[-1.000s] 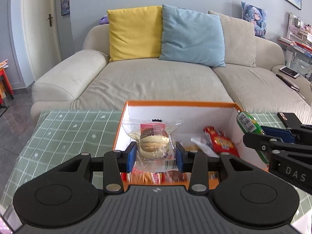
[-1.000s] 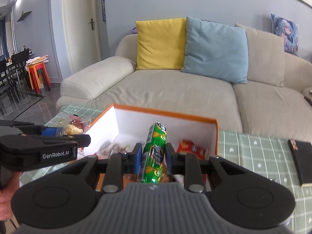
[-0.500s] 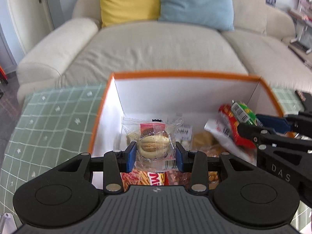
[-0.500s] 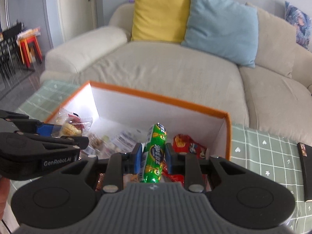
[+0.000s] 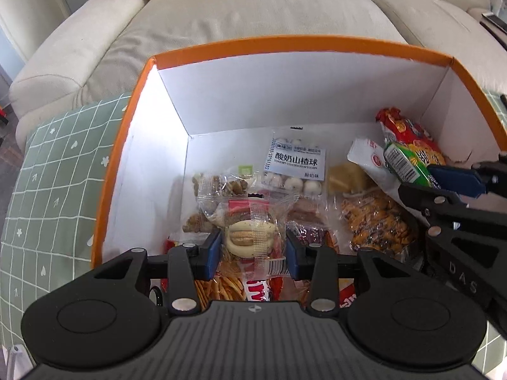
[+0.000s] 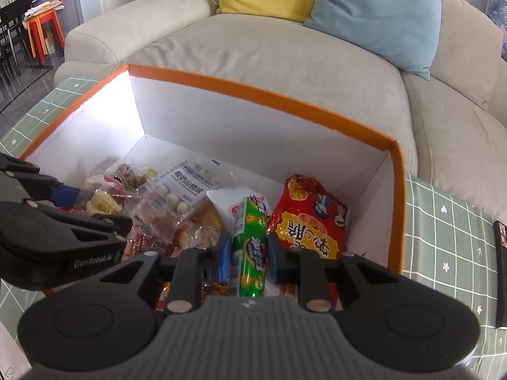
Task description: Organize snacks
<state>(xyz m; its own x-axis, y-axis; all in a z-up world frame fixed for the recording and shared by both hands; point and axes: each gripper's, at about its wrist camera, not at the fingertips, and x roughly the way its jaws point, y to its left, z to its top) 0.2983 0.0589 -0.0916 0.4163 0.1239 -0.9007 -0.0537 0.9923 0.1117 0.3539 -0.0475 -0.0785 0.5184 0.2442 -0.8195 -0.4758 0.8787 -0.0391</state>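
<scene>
Orange-rimmed white cardboard box (image 5: 304,91) already holds most snacks. Your left gripper (image 5: 253,250) pinches a clear-wrapped biscuit packet (image 5: 250,231), your right gripper (image 6: 248,251) clamps a green sausage stick (image 6: 252,243); both hang inside, awaiting release.

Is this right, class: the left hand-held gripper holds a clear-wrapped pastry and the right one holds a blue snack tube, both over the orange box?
One detail is wrong: the snack tube in the right hand-held gripper is green, as the right wrist view shows. The left hand-held gripper does hold the clear-wrapped pastry over the orange box.
</scene>
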